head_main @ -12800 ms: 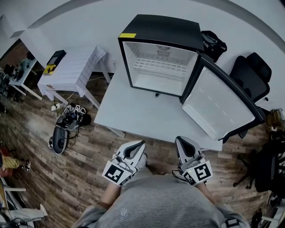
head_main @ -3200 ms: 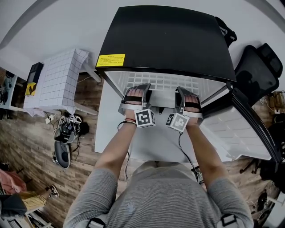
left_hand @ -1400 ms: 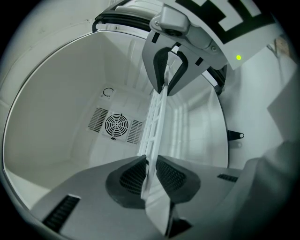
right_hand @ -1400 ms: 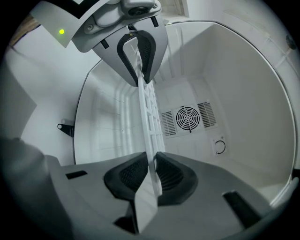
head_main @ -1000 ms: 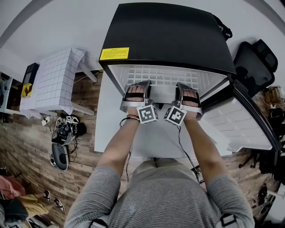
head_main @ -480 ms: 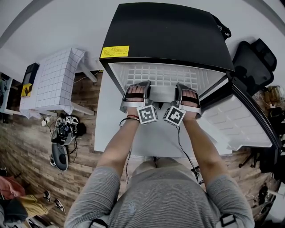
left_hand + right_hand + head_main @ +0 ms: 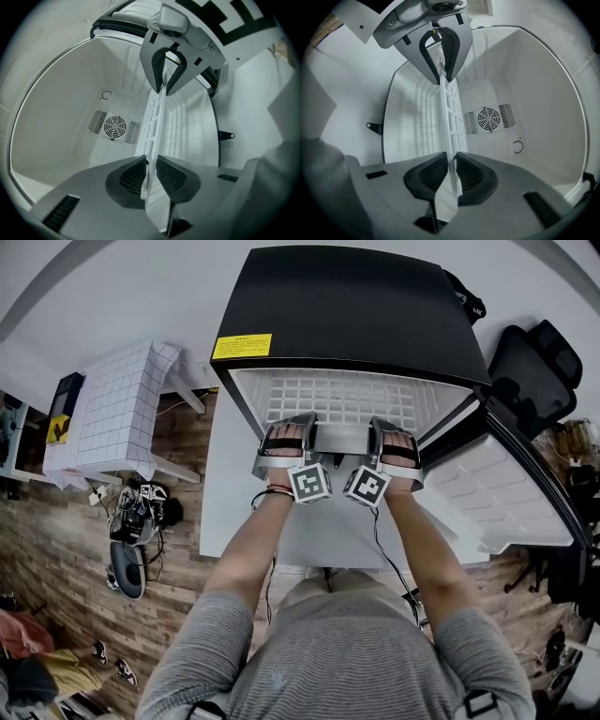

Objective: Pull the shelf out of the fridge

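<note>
We have the left hand-held gripper (image 7: 150,174) clamped on the front edge of the white grid shelf (image 7: 349,399), which sits mostly inside the fridge (image 7: 352,306) at the worktop's (image 7: 230,493) back edge. The right hand-held gripper (image 7: 452,176) is clamped on that same edge just beside it. Grasp done, we judge, with the pull-out itself left; the fridge door (image 7: 502,498) hangs open at the right, clear of the path, and the chair (image 7: 536,362) stands well apart.
</note>
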Tool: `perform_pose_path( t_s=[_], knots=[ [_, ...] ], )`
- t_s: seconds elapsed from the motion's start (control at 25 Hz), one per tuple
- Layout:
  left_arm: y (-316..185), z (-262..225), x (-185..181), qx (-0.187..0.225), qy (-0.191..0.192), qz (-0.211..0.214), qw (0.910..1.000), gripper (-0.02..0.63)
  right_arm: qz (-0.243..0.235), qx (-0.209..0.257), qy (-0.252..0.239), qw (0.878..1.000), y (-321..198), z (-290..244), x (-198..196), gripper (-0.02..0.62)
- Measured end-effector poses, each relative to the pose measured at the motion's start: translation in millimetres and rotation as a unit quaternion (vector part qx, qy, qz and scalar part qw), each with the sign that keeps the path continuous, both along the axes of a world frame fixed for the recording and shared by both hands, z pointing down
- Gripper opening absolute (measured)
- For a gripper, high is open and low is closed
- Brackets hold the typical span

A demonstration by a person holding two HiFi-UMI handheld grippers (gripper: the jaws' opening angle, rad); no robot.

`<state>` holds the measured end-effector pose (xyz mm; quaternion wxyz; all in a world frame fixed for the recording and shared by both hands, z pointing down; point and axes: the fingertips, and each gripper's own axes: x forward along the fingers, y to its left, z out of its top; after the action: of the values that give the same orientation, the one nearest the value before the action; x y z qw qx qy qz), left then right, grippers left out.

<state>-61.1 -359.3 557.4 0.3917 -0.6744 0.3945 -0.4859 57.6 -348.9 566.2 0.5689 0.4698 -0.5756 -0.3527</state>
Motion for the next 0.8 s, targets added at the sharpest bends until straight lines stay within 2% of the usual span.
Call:
perform_pose_path(
  t_s=[0.16, 0.32, 0.52, 0.8],
  knots=[
    [5.8, 3.7, -0.2, -0.017, 0.007, -0.002, 0.9998, 0.071, -0.003, 0.005, -0.005, 1.000, 1.9, 3.6, -2.1, 0.061],
    [4.0, 4.9, -0.1, 0.000, 0.005, -0.002, 1.0000, 0.071, 0.000, 0.004, 0.002, 1.000, 4.4, 1.7, -1.0, 0.061],
    [9.8, 2.0, -0.2, -0.012, 0.005, -0.002, 0.9999, 0.071, -0.005, 0.004, 0.000, 1.000, 6.6, 1.2, -3.1, 0.061],
    [9.6, 1.4, -0.9, -0.002, 0.002, -0.003, 1.0000, 0.071, -0.002, 0.000, 0.001, 1.000, 9.4, -0.7, -2.6, 0.061]
  ],
)
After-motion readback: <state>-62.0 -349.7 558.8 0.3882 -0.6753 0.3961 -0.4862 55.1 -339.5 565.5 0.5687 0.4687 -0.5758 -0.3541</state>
